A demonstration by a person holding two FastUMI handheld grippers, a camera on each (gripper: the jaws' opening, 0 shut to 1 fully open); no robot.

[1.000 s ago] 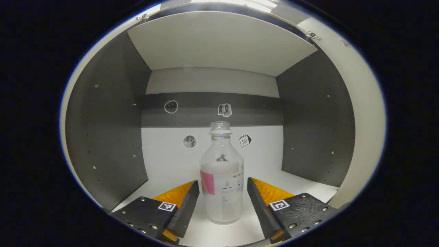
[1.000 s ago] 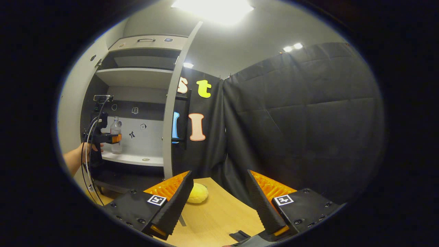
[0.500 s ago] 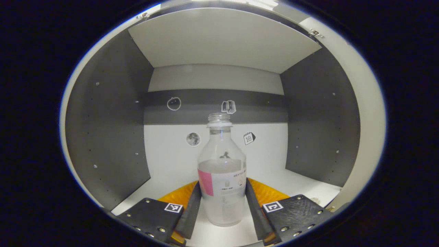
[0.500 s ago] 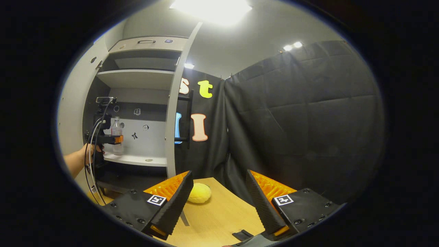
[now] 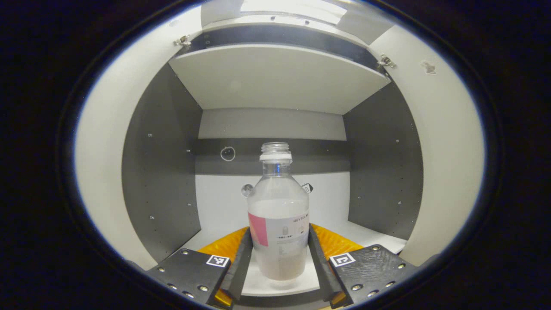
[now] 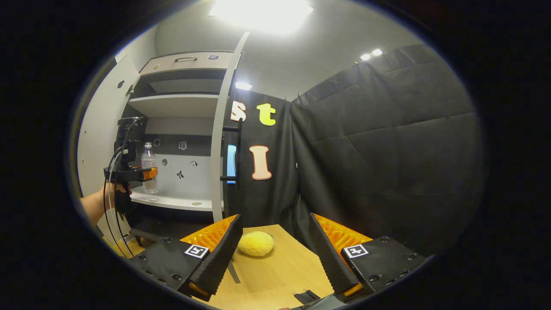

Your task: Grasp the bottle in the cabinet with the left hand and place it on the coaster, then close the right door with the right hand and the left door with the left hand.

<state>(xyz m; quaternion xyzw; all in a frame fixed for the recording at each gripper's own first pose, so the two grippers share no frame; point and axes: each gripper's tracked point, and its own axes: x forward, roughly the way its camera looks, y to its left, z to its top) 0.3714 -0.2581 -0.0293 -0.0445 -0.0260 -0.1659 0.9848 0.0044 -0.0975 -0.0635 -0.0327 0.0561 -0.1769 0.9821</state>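
A clear bottle (image 5: 278, 215) with a pink-and-white label and no cap stands upright between the fingers of my left gripper (image 5: 277, 262), which is shut on its lower body. It hangs just above the front of the white cabinet shelf (image 5: 366, 234). The right gripper view shows the same bottle (image 6: 149, 165) in the left gripper (image 6: 150, 173), held by a hand (image 6: 107, 191) at the cabinet's mouth. My right gripper (image 6: 273, 254) is open over the wooden table (image 6: 275, 275), with nothing between its fingers. A yellow round pad (image 6: 255, 243) lies on the table beyond its fingers.
Both cabinet doors stand open: the left door (image 5: 103, 172) and right door (image 5: 447, 150) flank the opening, and the right door (image 6: 218, 150) shows edge-on. An upper shelf (image 5: 275, 77) hangs overhead. A small black piece (image 6: 306, 296) lies on the table.
My left gripper went from open around the bottle to shut on it, then drew back toward the shelf's front edge with the bottle. The right gripper shifted only slightly.
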